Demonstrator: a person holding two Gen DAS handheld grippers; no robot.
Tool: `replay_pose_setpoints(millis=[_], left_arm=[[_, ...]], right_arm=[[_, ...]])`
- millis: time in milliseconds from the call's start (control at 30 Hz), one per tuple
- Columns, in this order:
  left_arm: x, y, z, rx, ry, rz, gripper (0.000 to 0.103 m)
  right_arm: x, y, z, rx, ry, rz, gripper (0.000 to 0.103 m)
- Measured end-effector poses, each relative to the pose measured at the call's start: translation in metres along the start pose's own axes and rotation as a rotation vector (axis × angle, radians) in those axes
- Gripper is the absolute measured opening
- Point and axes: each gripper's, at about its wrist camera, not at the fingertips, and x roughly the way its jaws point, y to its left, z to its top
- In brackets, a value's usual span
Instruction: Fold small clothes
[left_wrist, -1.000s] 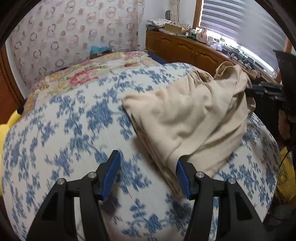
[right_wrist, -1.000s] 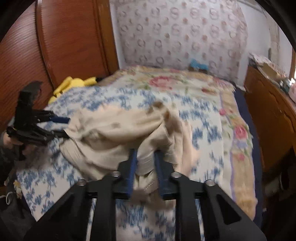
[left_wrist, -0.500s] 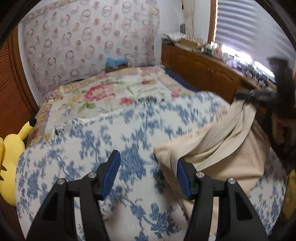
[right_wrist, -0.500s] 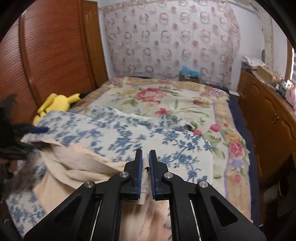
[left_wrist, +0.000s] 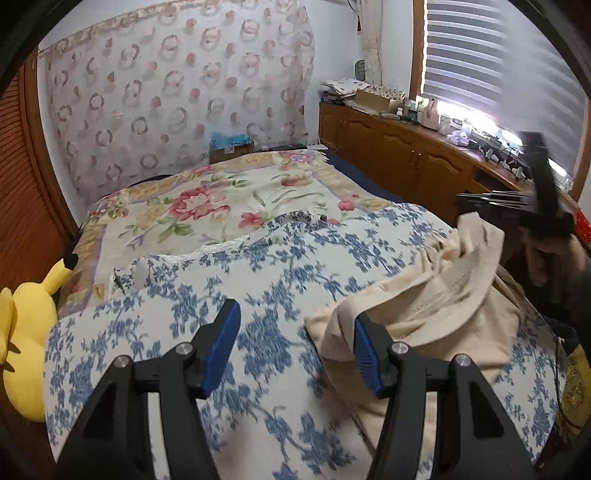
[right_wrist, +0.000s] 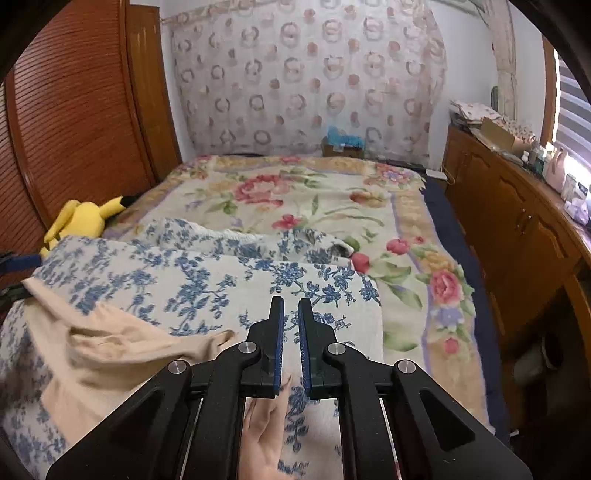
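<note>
A beige knit garment (left_wrist: 436, 306) lies rumpled on the blue-flowered blanket (left_wrist: 258, 280), at the right of the left wrist view. My left gripper (left_wrist: 291, 350) is open and empty, its right finger against the garment's near edge. In the right wrist view the garment (right_wrist: 96, 354) lies at the lower left. My right gripper (right_wrist: 291, 347) has its jaws nearly closed; a strip of beige cloth (right_wrist: 266, 435) hangs under them, and whether it is pinched is hidden. The right gripper (left_wrist: 543, 199) shows blurred beyond the garment's raised far end.
The bed has a rose-patterned cover (right_wrist: 317, 199) beyond the blue blanket. A yellow plush toy (left_wrist: 22, 332) lies at the bed's left edge by a wooden wardrobe (right_wrist: 74, 110). A wooden cabinet (right_wrist: 517, 221) with clutter runs along the right under the window blinds.
Both grippers have risen and pulled back toward the bed's near end. The garment was dragged and lifted on its right end. The right jaws closed tighter; the left stayed open.
</note>
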Motion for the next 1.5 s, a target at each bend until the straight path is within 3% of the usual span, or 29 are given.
replay_pose_setpoints(millis=[33, 100, 233, 367, 633, 933, 967, 1033, 1100, 1233, 1333, 1367, 1433, 1500], left_arm=[[0.004, 0.002, 0.003, -0.002, 0.001, 0.008, 0.058], [0.015, 0.008, 0.009, -0.006, -0.001, 0.021, 0.058], [0.049, 0.021, 0.019, -0.022, 0.05, 0.014, 0.058], [0.073, 0.024, 0.024, -0.053, 0.124, -0.083, 0.058], [0.049, 0.008, 0.031, -0.073, 0.092, -0.212, 0.061], [0.028, -0.008, 0.018, -0.028, 0.087, -0.217, 0.061], [0.028, -0.008, 0.014, -0.027, 0.091, -0.206, 0.061], [0.028, -0.005, 0.009, -0.033, 0.099, -0.197, 0.061], [0.027, -0.002, 0.003, -0.041, 0.105, -0.191, 0.061], [0.025, 0.002, -0.01, -0.042, 0.114, -0.173, 0.061], [0.029, 0.005, -0.018, -0.052, 0.131, -0.167, 0.061], [0.032, 0.006, -0.021, -0.057, 0.138, -0.166, 0.061], [0.037, 0.007, -0.025, -0.069, 0.153, -0.16, 0.061], [0.043, 0.006, -0.028, -0.082, 0.163, -0.159, 0.061]], right_arm=[[-0.007, 0.0, -0.001, -0.002, -0.009, -0.003, 0.018], [-0.021, 0.001, -0.003, 0.006, -0.025, 0.012, 0.025], [-0.04, 0.011, -0.013, -0.017, -0.022, 0.075, 0.032], [-0.043, 0.033, -0.027, -0.077, 0.019, 0.124, 0.033], [-0.025, 0.063, -0.039, -0.154, 0.072, 0.145, 0.034], [-0.003, 0.062, -0.032, -0.197, 0.097, 0.143, 0.034], [0.002, 0.059, -0.028, -0.187, 0.096, 0.149, 0.033], [0.01, 0.049, -0.019, -0.149, 0.091, 0.181, 0.005], [0.015, 0.034, -0.009, -0.082, 0.067, 0.184, 0.003], [0.015, 0.0, 0.001, 0.06, 0.021, 0.01, 0.002], [0.014, -0.011, -0.001, 0.074, 0.044, -0.031, 0.002], [0.012, -0.01, -0.003, 0.067, 0.045, -0.018, 0.005], [0.005, -0.007, -0.007, 0.05, 0.062, -0.034, 0.034], [-0.005, -0.002, -0.012, 0.024, 0.07, -0.003, 0.037]])
